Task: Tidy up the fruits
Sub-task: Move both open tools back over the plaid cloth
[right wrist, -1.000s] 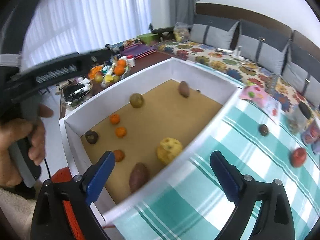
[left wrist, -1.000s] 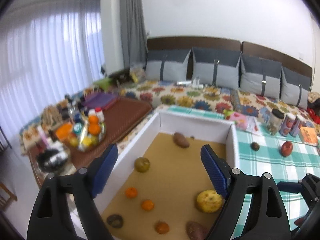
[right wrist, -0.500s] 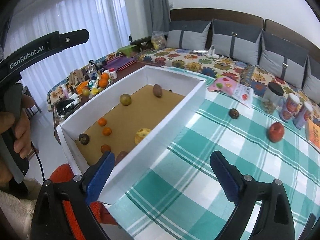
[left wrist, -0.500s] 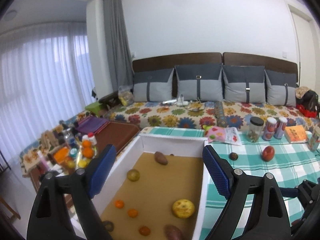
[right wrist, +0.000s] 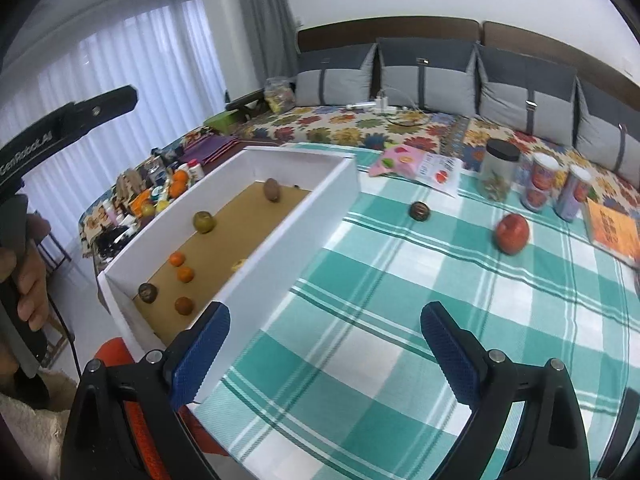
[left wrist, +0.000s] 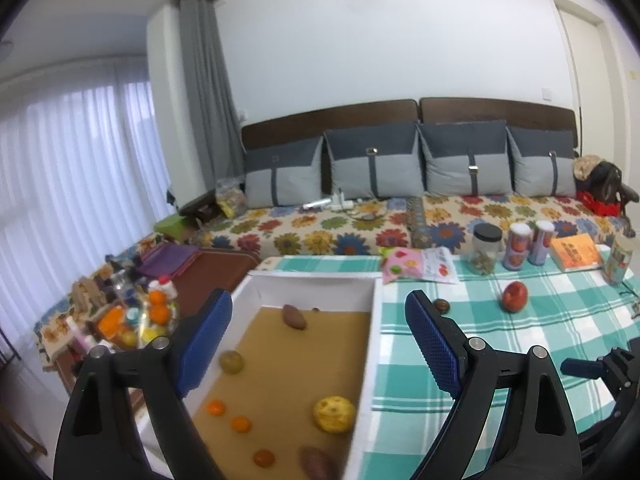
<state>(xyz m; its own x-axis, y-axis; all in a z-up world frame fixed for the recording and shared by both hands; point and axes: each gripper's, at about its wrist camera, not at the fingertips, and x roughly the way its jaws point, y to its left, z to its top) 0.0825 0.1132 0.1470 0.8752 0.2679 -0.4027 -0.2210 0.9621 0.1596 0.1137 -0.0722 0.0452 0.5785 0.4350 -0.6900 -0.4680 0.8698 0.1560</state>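
A white box [left wrist: 374, 344] [right wrist: 280, 252] with a brown floor holds several fruits: a bumpy yellow one [left wrist: 334, 414], a green one [left wrist: 231, 361] [right wrist: 204, 222], small oranges [left wrist: 241, 424] [right wrist: 185, 274] and brown ones [left wrist: 295, 317] [right wrist: 272, 189]. On the green checked cloth lie a red apple [left wrist: 514, 296] [right wrist: 512, 233] and a small dark fruit [left wrist: 441, 305] [right wrist: 419, 211]. My left gripper [left wrist: 318, 338] hangs open above the box, empty. My right gripper [right wrist: 324, 346] stands open over the cloth beside the box's near wall, well short of both loose fruits.
Jars and cans [right wrist: 498, 174], an orange book [right wrist: 612, 230] and a pink snack bag [right wrist: 404, 162] line the table's far side. A cluttered side table [left wrist: 132, 320] stands left of the box. A flowered sofa [left wrist: 360, 228] runs behind. A hand [right wrist: 28, 280] holds the left gripper's handle.
Both grippers have drawn back and swung right. The box has slid left and lower in each view, and more of the checked cloth with the apple now shows. Jaws stayed open.
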